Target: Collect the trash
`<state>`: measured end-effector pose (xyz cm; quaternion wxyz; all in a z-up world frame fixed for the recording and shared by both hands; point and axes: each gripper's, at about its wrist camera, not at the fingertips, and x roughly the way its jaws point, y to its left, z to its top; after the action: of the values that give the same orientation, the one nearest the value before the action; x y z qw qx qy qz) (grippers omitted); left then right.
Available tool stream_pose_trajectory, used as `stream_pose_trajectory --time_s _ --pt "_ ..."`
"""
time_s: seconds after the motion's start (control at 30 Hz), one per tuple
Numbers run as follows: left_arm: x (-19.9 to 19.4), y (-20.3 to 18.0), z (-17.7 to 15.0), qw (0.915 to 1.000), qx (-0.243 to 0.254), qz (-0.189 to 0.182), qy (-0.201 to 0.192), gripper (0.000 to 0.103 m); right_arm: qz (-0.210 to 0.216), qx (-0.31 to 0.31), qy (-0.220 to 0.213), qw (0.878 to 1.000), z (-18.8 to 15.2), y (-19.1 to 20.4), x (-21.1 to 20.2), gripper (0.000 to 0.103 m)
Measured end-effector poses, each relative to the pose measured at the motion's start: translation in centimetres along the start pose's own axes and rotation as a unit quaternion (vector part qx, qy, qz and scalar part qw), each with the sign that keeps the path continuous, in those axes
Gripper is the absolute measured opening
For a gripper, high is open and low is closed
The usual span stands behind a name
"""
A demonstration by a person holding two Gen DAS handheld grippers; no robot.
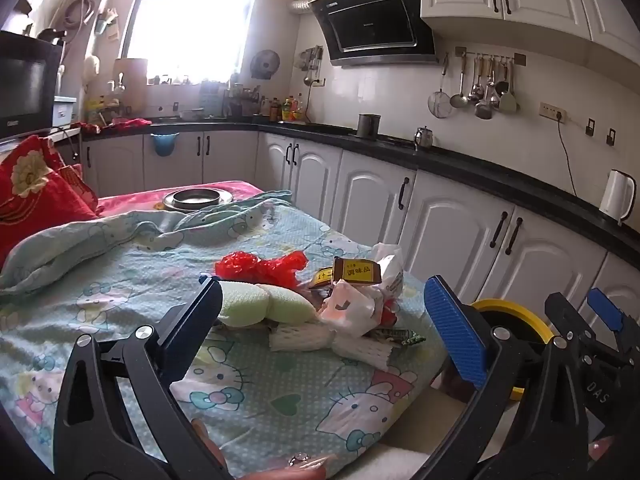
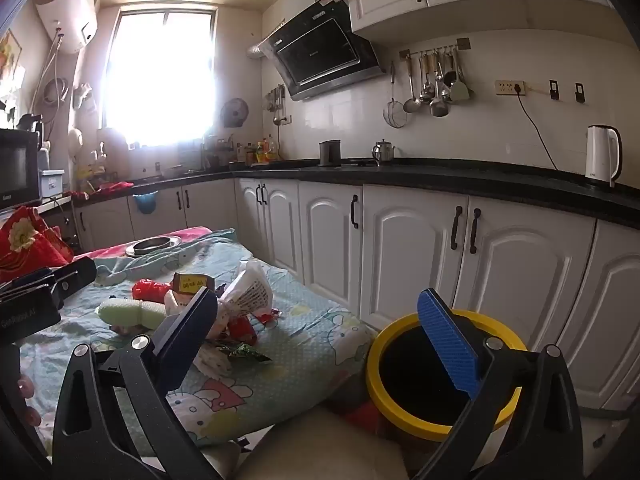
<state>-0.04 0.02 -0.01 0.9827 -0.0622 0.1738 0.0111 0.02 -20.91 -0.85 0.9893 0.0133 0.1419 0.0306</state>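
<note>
A pile of trash (image 1: 336, 300) lies on a bed with a light blue cartoon-cat sheet (image 1: 120, 300): a red plastic bag (image 1: 260, 266), green foam netting (image 1: 260, 304), white foam netting (image 1: 320, 340), crumpled white wrappers (image 1: 360, 304) and a small brown-and-yellow box (image 1: 358, 271). My left gripper (image 1: 328, 320) stands open in front of the pile, nothing between its fingers. My right gripper (image 2: 320, 340) is open too, between the pile (image 2: 224, 308) and a yellow-rimmed bin (image 2: 400, 360) on the floor beside the bed.
White kitchen cabinets (image 2: 400, 248) under a black counter (image 2: 440, 176) run along the right of the bed. A metal dish (image 1: 196, 198) sits at the bed's far end, red cushions (image 1: 32, 192) at the left. A white kettle (image 2: 602, 156) stands on the counter.
</note>
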Motion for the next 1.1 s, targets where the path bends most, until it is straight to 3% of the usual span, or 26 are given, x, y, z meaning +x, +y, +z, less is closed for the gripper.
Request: stream_pose_trajectory --time_s 1.1 --pt "-0.2 0.7 0.4 1.0000 -0.006 0.005 0.000 0.093 0.002 0.002 0.000 1.000 -0.3 0.2 0.1 0.097"
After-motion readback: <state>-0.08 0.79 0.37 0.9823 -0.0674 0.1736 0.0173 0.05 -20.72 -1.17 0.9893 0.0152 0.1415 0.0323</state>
